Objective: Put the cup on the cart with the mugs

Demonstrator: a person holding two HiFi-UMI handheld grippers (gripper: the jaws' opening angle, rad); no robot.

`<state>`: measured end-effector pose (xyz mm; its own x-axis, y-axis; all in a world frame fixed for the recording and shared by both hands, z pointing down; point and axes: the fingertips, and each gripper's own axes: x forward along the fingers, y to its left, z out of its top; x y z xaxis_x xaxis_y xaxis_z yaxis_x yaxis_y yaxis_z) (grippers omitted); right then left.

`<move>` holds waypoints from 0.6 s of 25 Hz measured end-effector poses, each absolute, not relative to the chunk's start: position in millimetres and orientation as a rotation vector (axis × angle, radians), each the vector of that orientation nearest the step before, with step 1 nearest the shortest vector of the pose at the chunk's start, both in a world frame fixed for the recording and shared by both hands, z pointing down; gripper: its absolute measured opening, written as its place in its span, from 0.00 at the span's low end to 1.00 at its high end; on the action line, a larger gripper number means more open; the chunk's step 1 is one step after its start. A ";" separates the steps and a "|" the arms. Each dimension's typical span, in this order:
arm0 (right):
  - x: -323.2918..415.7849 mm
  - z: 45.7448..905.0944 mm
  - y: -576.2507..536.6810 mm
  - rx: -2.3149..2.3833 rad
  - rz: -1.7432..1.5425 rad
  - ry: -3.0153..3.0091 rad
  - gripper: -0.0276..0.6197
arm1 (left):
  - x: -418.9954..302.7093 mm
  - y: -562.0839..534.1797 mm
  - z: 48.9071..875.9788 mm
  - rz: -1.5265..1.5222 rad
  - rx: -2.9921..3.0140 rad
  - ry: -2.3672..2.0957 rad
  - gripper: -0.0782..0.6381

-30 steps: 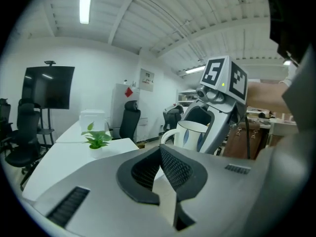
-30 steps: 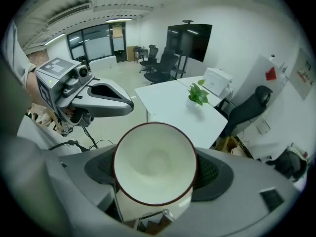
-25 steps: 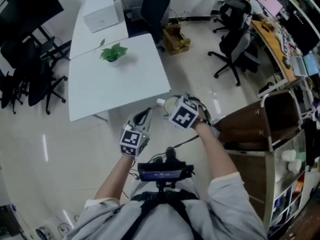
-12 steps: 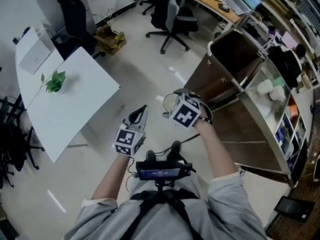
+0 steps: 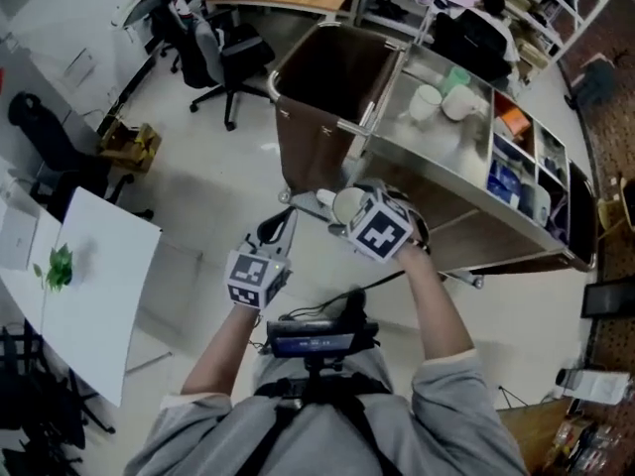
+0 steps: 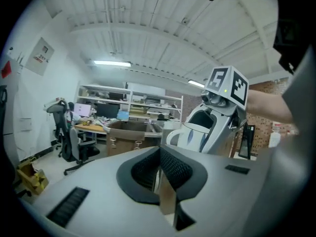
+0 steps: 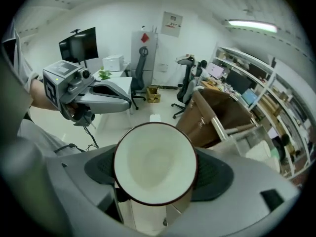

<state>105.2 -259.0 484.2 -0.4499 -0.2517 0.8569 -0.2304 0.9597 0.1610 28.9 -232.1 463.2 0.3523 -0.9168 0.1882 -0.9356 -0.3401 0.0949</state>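
Observation:
A white cup (image 5: 347, 204) with a dark red rim (image 7: 155, 162) sits between the pads of my right gripper (image 5: 342, 207), which is shut on it, mouth toward the camera in the right gripper view. The steel cart (image 5: 437, 157) stands just beyond, with a brown bag (image 5: 332, 77) at its left end. Two pale mugs (image 5: 427, 100) rest on its top shelf. My left gripper (image 5: 281, 228) hangs beside the right one, shut and holding nothing. In the left gripper view the pads (image 6: 170, 169) meet, and the cup (image 6: 185, 135) shows past them.
A white table (image 5: 89, 286) with a small green plant (image 5: 58, 266) is at the left. Office chairs (image 5: 223, 53) and a cardboard box (image 5: 129, 145) stand on the floor beyond. A person (image 5: 476, 33) sits at the desk behind the cart. The cart's side cubbies (image 5: 506, 181) hold blue items.
The view has swung away from the white table toward the cart, which is now straight ahead and close. Both grippers keep their places, and the cup stays in the right one.

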 end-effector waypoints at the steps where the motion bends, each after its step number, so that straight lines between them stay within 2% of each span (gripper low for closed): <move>1: 123.4 482.9 -265.8 0.380 -0.005 -2.056 0.69 | 47.1 -240.9 462.2 0.154 2.455 -1.645 0.11; 8: 242.6 464.6 -302.7 0.539 0.073 -2.043 0.69 | 178.9 -291.4 449.5 0.175 2.620 -1.415 0.11; 15: 300.9 429.0 -333.6 0.580 0.108 -2.053 0.69 | 249.1 -335.6 413.6 0.163 2.726 -1.320 0.11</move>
